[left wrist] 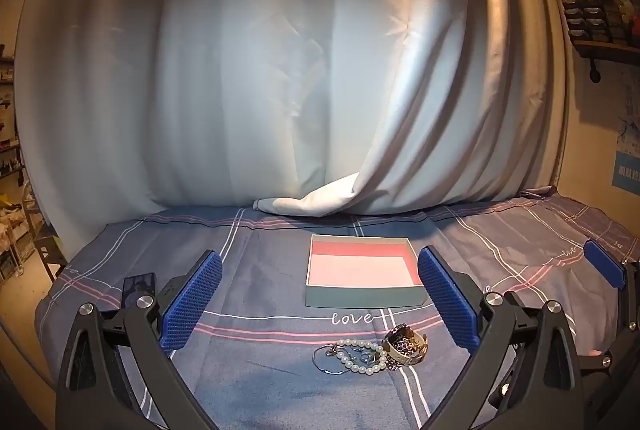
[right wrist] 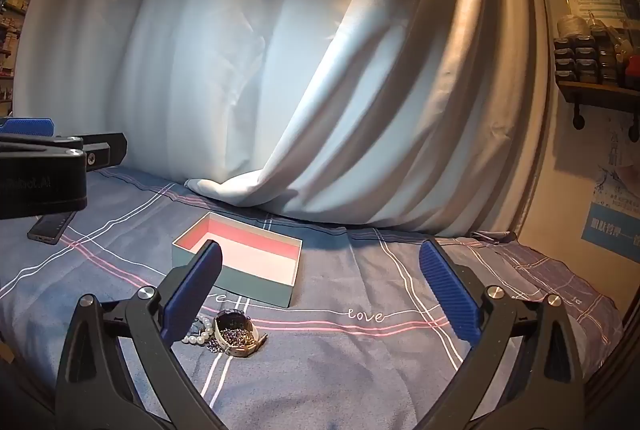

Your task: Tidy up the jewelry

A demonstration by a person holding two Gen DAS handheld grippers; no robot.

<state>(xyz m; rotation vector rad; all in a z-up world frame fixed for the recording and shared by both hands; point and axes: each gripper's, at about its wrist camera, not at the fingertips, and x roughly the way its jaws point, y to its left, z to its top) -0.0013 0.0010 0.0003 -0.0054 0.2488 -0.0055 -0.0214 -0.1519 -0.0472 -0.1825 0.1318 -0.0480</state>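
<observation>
An open box (left wrist: pixel 362 276) with a pink inside and grey-green walls sits on the blue plaid cloth; it holds nothing. In front of it lies a jewelry pile: a pearl bracelet (left wrist: pixel 360 356), thin hoop rings (left wrist: pixel 329 358) and a watch (left wrist: pixel 404 346) with a dark chain. My left gripper (left wrist: pixel 320 294) is open, above the cloth, with the pile just ahead between its fingers. In the right wrist view, the box (right wrist: pixel 240 258) and the watch (right wrist: pixel 236 336) lie at lower left. My right gripper (right wrist: pixel 320 290) is open and empty, right of the pile.
A pale curtain (left wrist: pixel 280 90) hangs behind the bed and folds onto the cloth. A dark phone-like slab (right wrist: pixel 50 228) lies at far left. The left gripper's body (right wrist: pixel 44 170) shows at the right wrist view's left edge. A wall shelf (right wrist: pixel 596 70) holds small items.
</observation>
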